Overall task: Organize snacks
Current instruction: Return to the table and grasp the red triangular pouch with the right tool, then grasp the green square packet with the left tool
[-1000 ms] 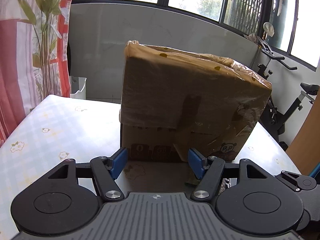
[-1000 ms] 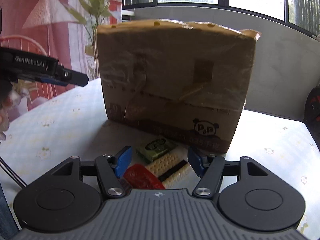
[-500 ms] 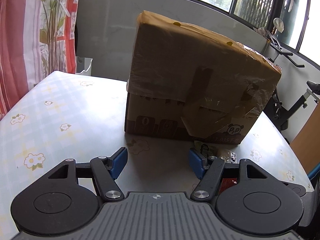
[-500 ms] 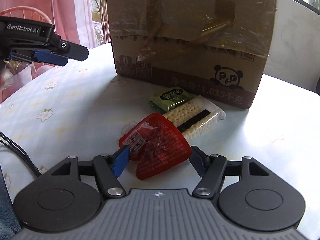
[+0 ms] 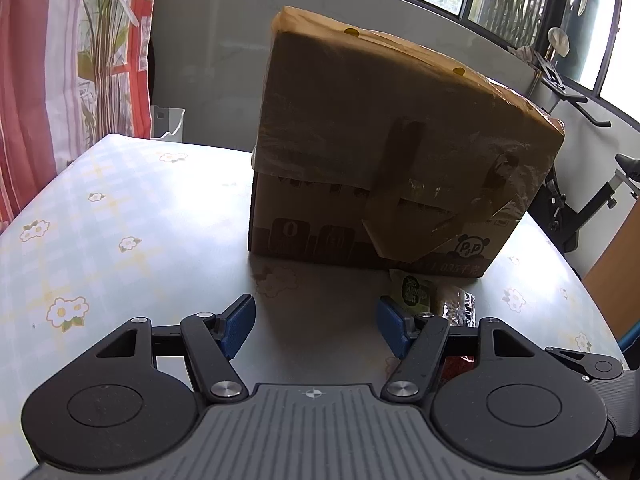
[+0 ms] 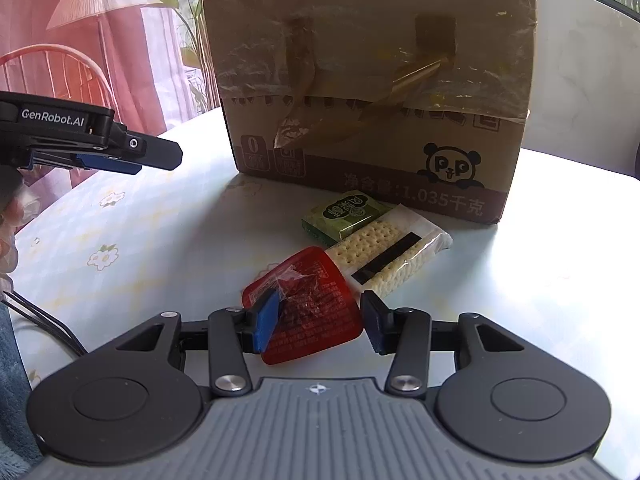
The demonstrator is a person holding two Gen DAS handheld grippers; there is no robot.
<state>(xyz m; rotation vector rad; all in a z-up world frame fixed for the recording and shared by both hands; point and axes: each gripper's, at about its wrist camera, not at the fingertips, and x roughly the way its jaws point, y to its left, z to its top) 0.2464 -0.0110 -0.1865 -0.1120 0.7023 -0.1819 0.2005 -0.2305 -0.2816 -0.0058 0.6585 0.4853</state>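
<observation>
Three snacks lie on the table before a taped cardboard box [image 6: 372, 80]: a red packet [image 6: 316, 308], a clear pack of crackers [image 6: 388, 256] and a green packet [image 6: 344, 216]. My right gripper [image 6: 318, 320] is open, low over the table, its fingers either side of the red packet. My left gripper [image 5: 316, 322] is open and empty, facing the box [image 5: 396, 152]; the green packet [image 5: 414, 290] and the crackers [image 5: 458, 308] lie just past its right finger. The left gripper also shows in the right wrist view [image 6: 120, 156].
The table [image 5: 120, 216] has a pale flowered cloth. A red chair [image 6: 52, 76] and curtain stand to the left. An exercise bike [image 5: 580, 200] stands off the table's right side. A wall and windows lie behind the box.
Both grippers pulled back from the box and dipped. The right gripper came down around the red packet and its fingers narrowed. The left gripper stayed open.
</observation>
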